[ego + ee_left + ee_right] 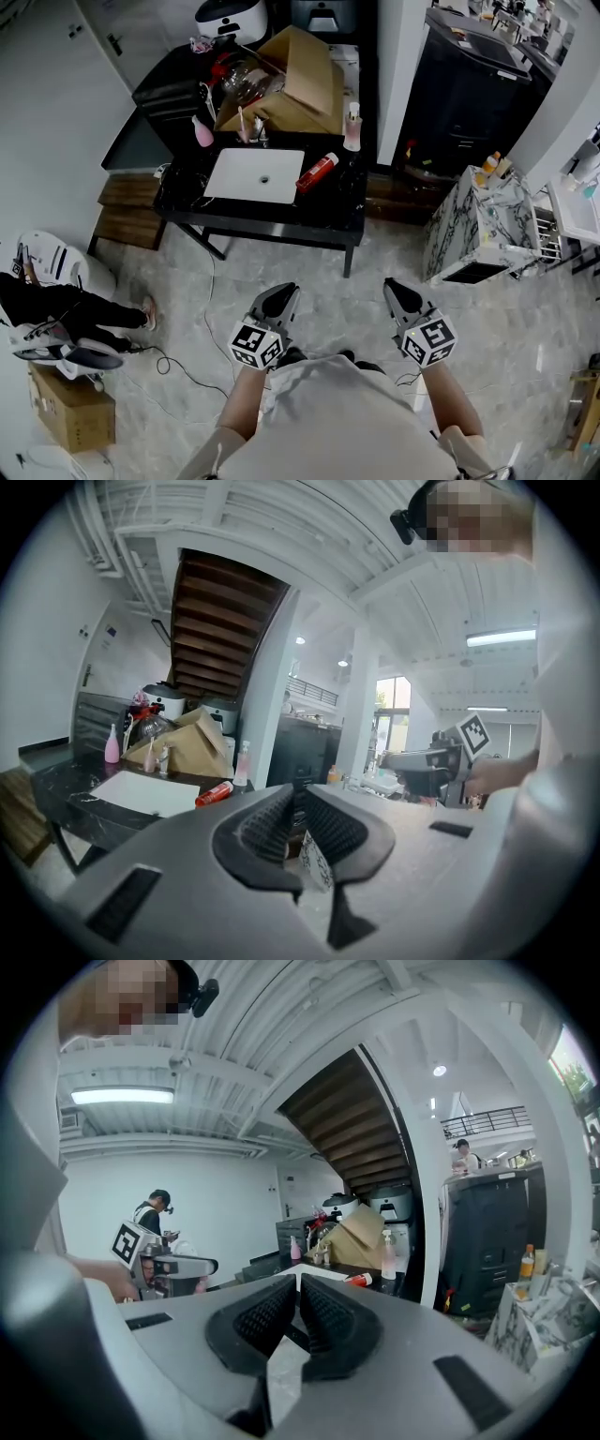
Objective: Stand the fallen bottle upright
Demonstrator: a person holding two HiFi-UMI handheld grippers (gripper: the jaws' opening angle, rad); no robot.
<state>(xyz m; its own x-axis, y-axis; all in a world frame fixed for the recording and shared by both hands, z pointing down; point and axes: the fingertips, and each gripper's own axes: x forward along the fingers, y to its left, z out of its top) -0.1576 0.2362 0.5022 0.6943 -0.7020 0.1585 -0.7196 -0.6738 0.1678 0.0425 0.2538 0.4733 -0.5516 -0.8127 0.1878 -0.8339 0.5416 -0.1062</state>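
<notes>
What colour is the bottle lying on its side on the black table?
The bottle is red, white-capped; head view shows it best.

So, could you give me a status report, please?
Left gripper barely open, right gripper shut, both empty. Bottle lying on table, by the white basin. Nothing in the way.

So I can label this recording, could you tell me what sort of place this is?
Probably an indoor workspace staged as a washroom corner: a black table holding a white rectangular sink basin, a marble-patterned floor, and a brown wooden staircase overhead.
</notes>
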